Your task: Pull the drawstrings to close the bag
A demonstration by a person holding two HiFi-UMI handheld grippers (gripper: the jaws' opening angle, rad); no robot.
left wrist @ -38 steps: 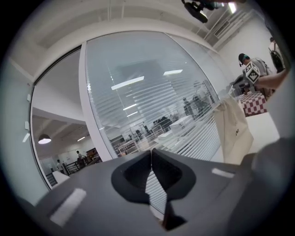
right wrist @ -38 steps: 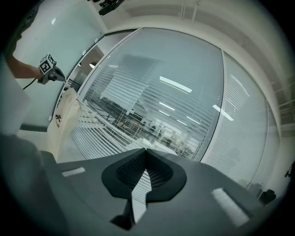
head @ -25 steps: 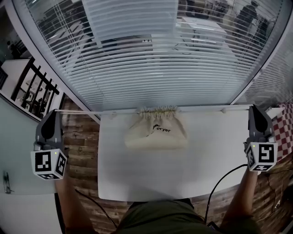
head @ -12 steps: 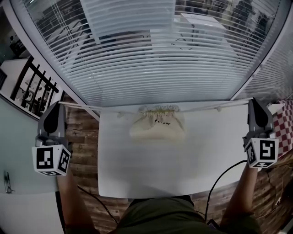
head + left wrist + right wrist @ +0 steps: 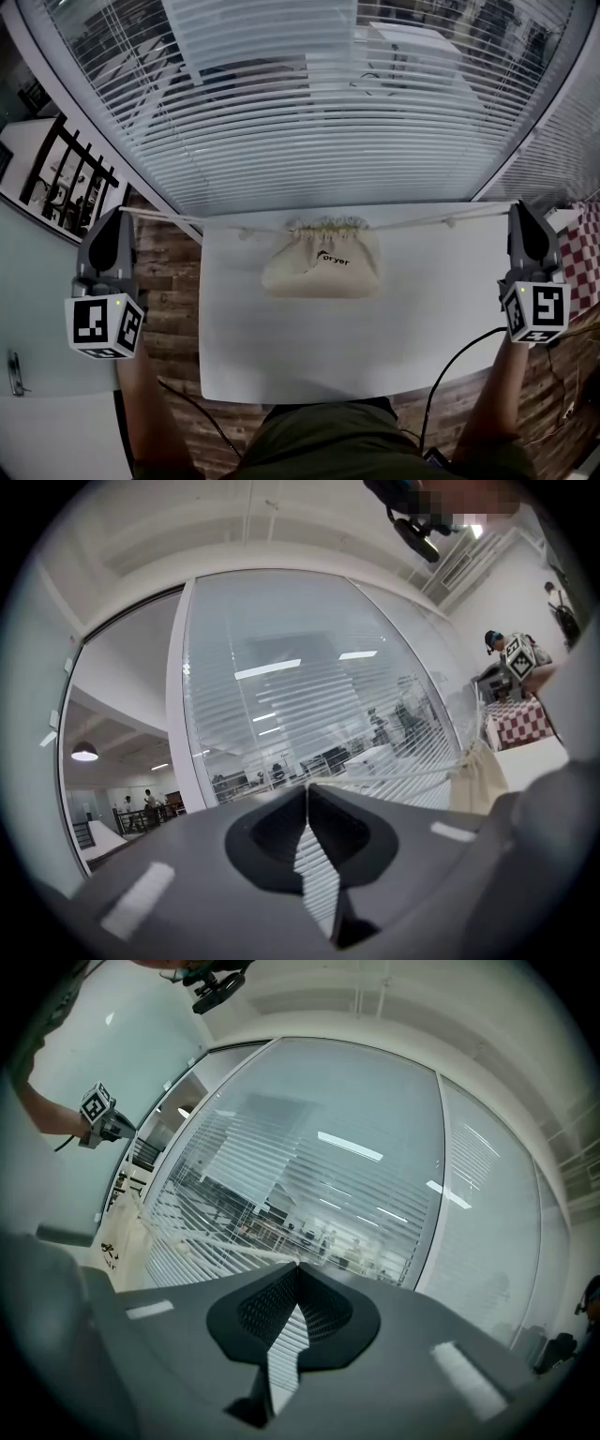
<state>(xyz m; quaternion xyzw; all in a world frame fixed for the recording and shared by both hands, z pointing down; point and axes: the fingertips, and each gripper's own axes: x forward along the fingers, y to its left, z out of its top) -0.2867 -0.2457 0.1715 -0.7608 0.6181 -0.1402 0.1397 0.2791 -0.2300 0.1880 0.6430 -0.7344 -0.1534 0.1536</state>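
Note:
A cream drawstring bag (image 5: 323, 267) with black print lies at the far side of the white table (image 5: 281, 347), its mouth (image 5: 323, 225) bunched tight. One drawstring (image 5: 178, 219) runs taut from the mouth to my left gripper (image 5: 120, 213), which is shut on its end off the table's left side. The other drawstring (image 5: 450, 221) runs to my right gripper (image 5: 518, 206), shut on it past the right edge. In the left gripper view the string (image 5: 403, 775) leads from the closed tips (image 5: 307, 786) to the bag (image 5: 478, 775). The right gripper view shows the same from its tips (image 5: 298, 1265) to the bag (image 5: 112, 1252).
A glass wall with white blinds (image 5: 300, 122) stands just behind the table's far edge. A black cable (image 5: 450, 366) hangs over the near right corner. A red checkered cloth (image 5: 586, 262) lies to the right. Brick-patterned floor (image 5: 169, 281) shows on the left.
Both grippers have risen slightly, so the strings now slope up from the bag's mouth instead of lying in one straight line. The bag shifted a little and settled.

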